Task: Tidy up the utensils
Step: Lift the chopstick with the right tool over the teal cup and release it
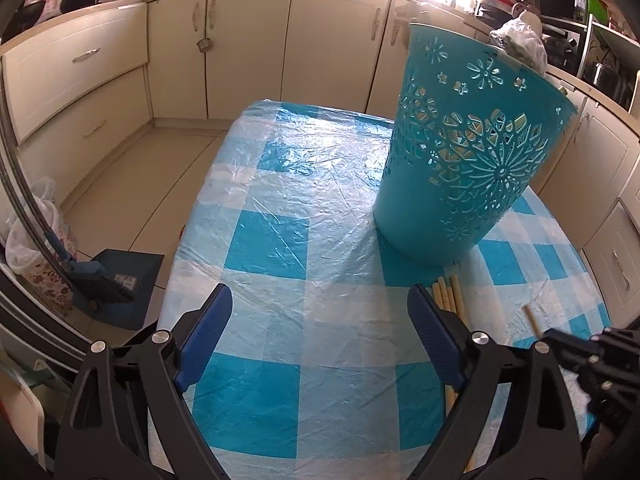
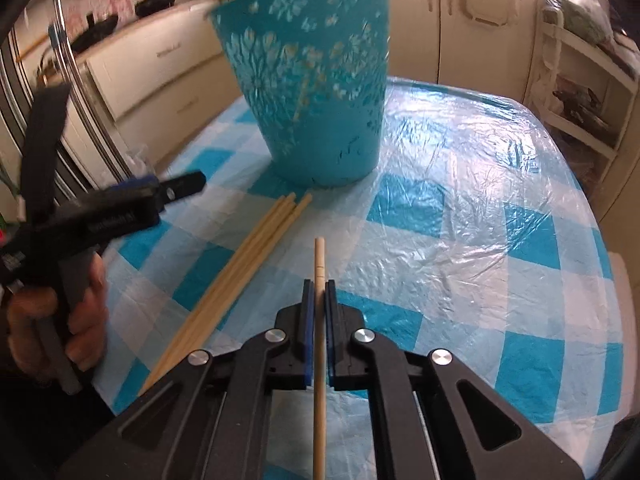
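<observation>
- Left wrist view: my left gripper (image 1: pixel 320 336) stood spread wide over the checked tablecloth (image 1: pixel 280 200), nothing between its pads.
- The blue basket (image 1: pixel 472 152) stood upright on the cloth, ahead and to the right; loose chopsticks (image 1: pixel 448 296) lay just short of its base, beside my right finger pad.
- Right wrist view: my right gripper (image 2: pixel 319 308) was pinching a single chopstick (image 2: pixel 319 258), the pads pressed together on its shaft, its tip pointing toward the basket (image 2: pixel 312 92).
- The remaining bundle of chopsticks (image 2: pixel 240 264) lay on the cloth to the left, apart from the held one.
- Judgement: the pick-up step was complete; carrying to the basket was in hand.
- The next move called for raising the stick above the rim and tilting it downward before release.
</observation>
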Demonstrator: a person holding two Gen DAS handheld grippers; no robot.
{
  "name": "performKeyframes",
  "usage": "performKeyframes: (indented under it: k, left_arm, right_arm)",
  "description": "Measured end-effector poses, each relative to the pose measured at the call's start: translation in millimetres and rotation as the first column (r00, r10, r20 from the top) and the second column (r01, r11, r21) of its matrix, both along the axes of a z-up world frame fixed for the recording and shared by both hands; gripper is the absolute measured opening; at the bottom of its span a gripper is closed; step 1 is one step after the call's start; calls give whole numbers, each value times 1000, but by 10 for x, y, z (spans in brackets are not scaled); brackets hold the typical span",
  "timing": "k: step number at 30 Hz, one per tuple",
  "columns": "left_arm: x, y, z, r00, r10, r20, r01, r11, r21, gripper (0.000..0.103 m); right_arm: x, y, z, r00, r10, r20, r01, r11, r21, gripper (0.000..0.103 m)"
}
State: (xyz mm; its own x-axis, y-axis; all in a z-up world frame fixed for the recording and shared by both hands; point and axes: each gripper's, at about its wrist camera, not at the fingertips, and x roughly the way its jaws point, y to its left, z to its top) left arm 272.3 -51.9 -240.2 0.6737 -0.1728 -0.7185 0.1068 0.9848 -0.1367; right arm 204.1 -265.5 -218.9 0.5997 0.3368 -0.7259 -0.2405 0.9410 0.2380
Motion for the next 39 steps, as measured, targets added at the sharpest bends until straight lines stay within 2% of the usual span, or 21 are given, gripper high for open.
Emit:
performKeyframes:
  k: [4,8,11,14,18,21,27,30,39]
  left_arm:
    - [11,9,-10,1000,4,-7,-4,1000,-1,87]
    - [21,12,-21,1000,5,-12,-5,1000,1,87]
    - [31,17,-25,1000,9,-14,-9,1000,0,87]
    - [32,23,-25,1000,11,-13,-11,1000,-2,87]
    - [27,52,-21,1000,15,-10,-15,1000,-17,87]
    - [16,76,-17,1000,20,-4,-20,999,-32,88]
    - [14,101,-18,1000,13,-1,-13,998,-53,88]
    - [14,113,-17,1000,11,1,-11,998,-61,89]
    - [25,142,-28,1000,19,-5,-19,997,-72,89]
  right_arm:
    - [-37,-219,544,986,-52,157,24,983,180,6]
    - [148,-256,1140,946,-111,306,11,950,311,6]
    - [351,-212,1483,903,-171,395,17,932,363,6]
    - [653,-112,1668,870,-213,445,31,924,382,6]
    - [1028,38,1712,838,-266,476,81,924,373,6]
    - [1263,123,1604,814,-310,491,146,928,343,6]
    - [1439,89,1334,822,-352,447,224,922,315,6]
    - [1446,120,1273,819,-345,458,236,931,280,7]
    - [1345,234,1162,853,-273,446,190,956,221,7]
